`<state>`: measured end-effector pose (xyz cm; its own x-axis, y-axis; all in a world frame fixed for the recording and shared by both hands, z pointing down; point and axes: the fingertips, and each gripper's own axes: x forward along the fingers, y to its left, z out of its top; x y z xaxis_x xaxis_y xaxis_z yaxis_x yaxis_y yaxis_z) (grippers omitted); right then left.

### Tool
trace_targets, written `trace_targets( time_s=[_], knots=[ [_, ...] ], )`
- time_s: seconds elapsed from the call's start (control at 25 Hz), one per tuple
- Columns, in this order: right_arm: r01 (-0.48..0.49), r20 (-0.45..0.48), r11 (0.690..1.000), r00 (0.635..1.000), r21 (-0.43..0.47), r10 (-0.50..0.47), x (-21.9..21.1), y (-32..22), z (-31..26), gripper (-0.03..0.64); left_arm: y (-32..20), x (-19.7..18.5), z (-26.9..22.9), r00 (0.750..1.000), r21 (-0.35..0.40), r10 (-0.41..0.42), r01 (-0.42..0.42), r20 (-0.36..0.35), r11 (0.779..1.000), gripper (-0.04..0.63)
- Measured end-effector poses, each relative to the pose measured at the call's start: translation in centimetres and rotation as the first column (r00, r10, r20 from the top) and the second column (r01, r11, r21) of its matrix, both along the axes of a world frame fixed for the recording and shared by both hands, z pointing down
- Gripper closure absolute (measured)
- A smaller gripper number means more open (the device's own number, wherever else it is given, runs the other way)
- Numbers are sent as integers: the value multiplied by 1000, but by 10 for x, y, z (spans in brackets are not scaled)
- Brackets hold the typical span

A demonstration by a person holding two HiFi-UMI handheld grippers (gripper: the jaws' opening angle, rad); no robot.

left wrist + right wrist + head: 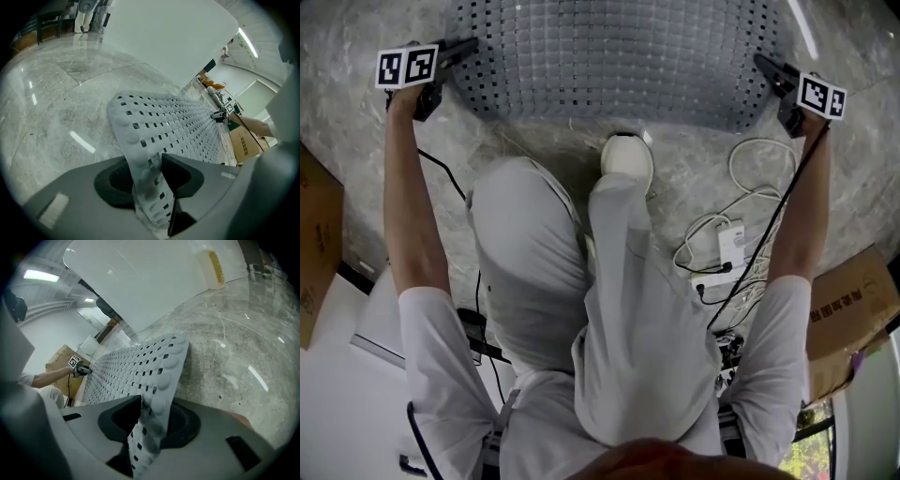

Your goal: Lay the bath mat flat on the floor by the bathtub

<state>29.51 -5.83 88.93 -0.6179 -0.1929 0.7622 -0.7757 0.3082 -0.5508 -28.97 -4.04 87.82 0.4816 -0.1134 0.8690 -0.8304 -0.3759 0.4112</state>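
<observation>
Though mostly flat, grey perforated bath mat (614, 56)

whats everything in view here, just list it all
grey perforated rubber bath mat: 1, grey, spread on the floor ahead
white bathtub: 1, white, just beyond the mat
marble floor: 1, mottled grey, under everything
brown cardboard boxes: 2, brown, one on each side of the person
white power strip with tangled cables: 1, white, floor at right
shoe: 1, white, by the mat's near edge
left gripper: 1, black, jaws apart, mat's left corner between them
right gripper: 1, black, jaws apart, mat's right corner between them
</observation>
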Motion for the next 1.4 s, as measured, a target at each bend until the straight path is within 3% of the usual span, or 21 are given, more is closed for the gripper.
trace_targets(
  time_s=[0.16,0.44,0.6,0.68,0.8,0.92,1.0,1.2,1.4],
  knots=[
    [-29,-38,1000,999,5,29,16,1,-1,449,2,-10,-1,1000,1,10,-10,13,1000,414],
    [-65,-111,998,992,7,65,54,16,-4,466,7,-43,-10,998,17,-8,6,68,1000,422],
    [-132,-180,984,972,120,153,69,7,-17,507,-3,-61,-20,989,108,-69,55,134,993,435],
    [-136,-245,966,951,221,190,69,5,-28,530,-11,-65,-27,974,202,-137,99,181,974,441],
    [-98,-307,943,930,317,200,49,8,-38,538,-17,-59,-36,944,335,-251,170,216,927,467],
    [-110,-323,929,917,355,232,19,21,-45,548,-11,-44,-49,907,451,-358,230,223,863,565],
    [-127,-320,929,915,346,245,-4,33,-46,556,-3,-28,-54,895,480,-384,239,229,844,586],
    [-149,-255,948,941,283,224,-79,73,-77,610,32,30,-87,903,471,-340,188,262,862,598],
    [-123,-253,972,952,202,173,-117,121,-154,614,61,94,-177,935,423,-267,149,233,894,600]
  ],
)
